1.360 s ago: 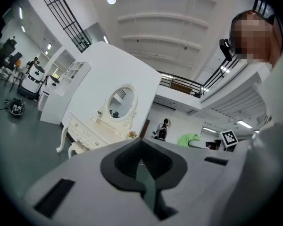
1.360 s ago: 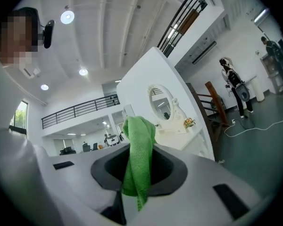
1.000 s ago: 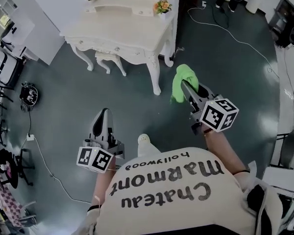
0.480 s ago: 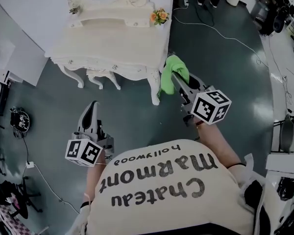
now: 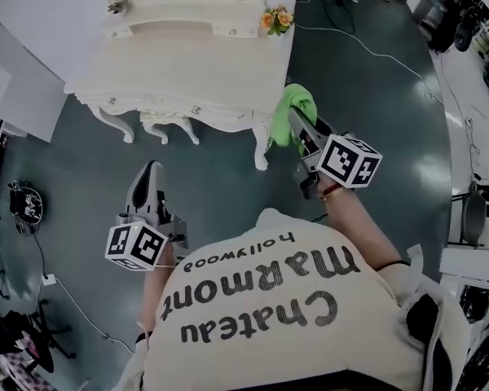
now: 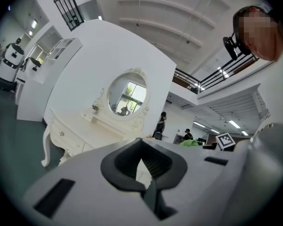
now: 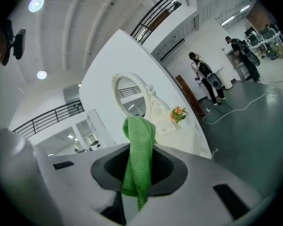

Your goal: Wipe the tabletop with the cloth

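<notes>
Our right claw [image 5: 300, 130] is clenched on the bright green folded cloth [image 5: 292, 114], which stands up out of the jaws and hangs down between them in the right gripper view [image 7: 138, 150]. In the head view the cloth sits at the near right corner of the cream carved dressing worktop [image 5: 179, 68]; we cannot tell whether it touches. A small orange flower posy [image 5: 277, 19] stands at the worktop's far right. Our left claw [image 5: 148, 177] is clenched on nothing, held low over the grey floor [image 5: 73, 169].
</notes>
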